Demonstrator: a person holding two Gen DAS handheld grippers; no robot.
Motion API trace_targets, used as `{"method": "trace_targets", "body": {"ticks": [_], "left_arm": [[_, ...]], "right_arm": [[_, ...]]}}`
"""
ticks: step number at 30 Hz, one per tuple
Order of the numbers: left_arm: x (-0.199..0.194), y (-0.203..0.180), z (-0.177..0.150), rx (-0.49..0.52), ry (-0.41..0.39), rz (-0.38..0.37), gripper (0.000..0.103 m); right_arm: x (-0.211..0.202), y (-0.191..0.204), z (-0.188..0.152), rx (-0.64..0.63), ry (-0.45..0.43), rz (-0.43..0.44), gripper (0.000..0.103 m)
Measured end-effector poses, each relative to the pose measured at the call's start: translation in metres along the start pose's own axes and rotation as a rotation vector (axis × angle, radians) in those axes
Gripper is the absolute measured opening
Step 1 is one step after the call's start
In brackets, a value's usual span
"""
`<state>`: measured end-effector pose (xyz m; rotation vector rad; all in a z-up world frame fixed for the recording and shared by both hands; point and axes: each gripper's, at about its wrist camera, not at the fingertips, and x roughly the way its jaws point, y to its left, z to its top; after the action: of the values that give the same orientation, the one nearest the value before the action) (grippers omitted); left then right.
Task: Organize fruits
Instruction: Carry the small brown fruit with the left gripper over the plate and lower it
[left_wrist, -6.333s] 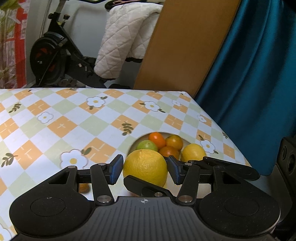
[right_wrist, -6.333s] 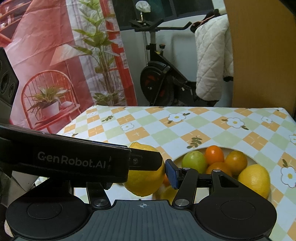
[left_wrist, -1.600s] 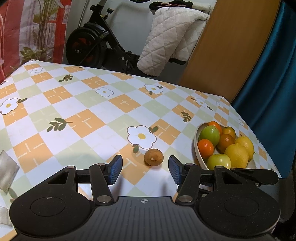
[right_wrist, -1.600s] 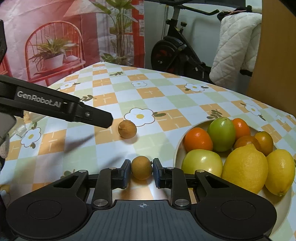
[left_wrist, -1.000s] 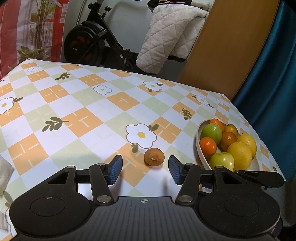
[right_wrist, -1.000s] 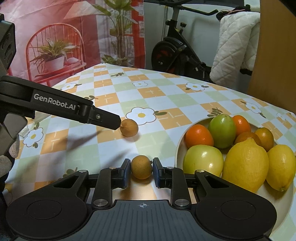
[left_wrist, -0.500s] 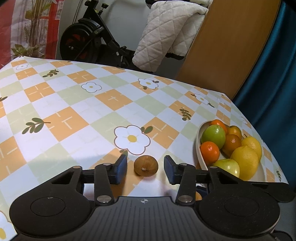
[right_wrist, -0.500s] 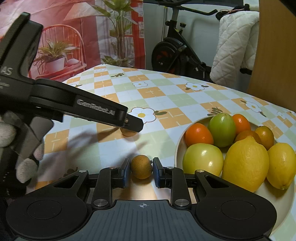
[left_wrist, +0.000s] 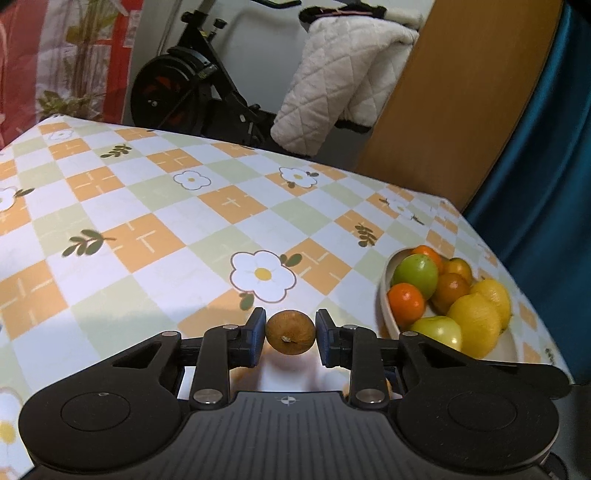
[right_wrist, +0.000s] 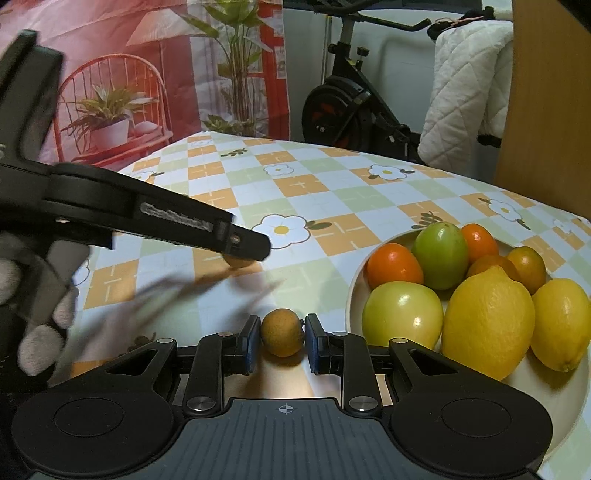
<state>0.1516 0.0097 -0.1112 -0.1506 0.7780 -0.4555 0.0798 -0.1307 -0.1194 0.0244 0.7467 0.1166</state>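
Closed in, since half a second back, on the small round brown fruit with the rough dull skin (left_wrist: 291, 333): left tool (left_wrist: 291, 334) now with both blue-padded fingers (left_wrist: 257, 332) pressed against its sides, where a gap showed on each side before. Seems just off the desk with the glossy checked flower-print cloth (left_wrist: 155, 236), though contact underneath cannot be made out. Gripped across the middle, probably so the round shape does not squirt out.

Right tool (right_wrist: 282, 334) unchanged, narrowed to a slim gap and clamped on a second small round yellow-brown fruit, matt and finely speckled (right_wrist: 283, 332), low over the cloth beside the rim of the shallow cream bowl (right_wrist: 352, 295). Held close to that rim, likely ready for a short carry across.

Already piled in the bowl: two pebbly yellow lemons (right_wrist: 487, 321), a smooth pale green apple-like fruit (right_wrist: 402, 314), a darker green one (right_wrist: 440, 254) and several glossy small oranges (right_wrist: 393, 266). Little free room left, so best set into a hollow rather than on top, lest either small fruit roll off.
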Motion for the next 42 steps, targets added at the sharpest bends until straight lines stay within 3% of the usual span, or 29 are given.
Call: {"method": "trace_targets", "body": {"ticks": [21, 33, 42], "left_arm": [[-0.047, -0.023, -0.024, 0.012, -0.010, 0.031, 0.031], [-0.054, -0.068, -0.028, 0.105, -0.015, 0.037, 0.031], [-0.034, -0.108, -0.034, 0.146, 0.005, 0.002, 0.031]], "right_arm": [[-0.046, -0.018, -0.011, 0.059, -0.124, 0.026, 0.023], [-0.078, -0.051, -0.027, 0.161, -0.204, 0.025, 0.023], [-0.101, -0.078, -0.050, 0.214, -0.237, -0.012, 0.023]]}}
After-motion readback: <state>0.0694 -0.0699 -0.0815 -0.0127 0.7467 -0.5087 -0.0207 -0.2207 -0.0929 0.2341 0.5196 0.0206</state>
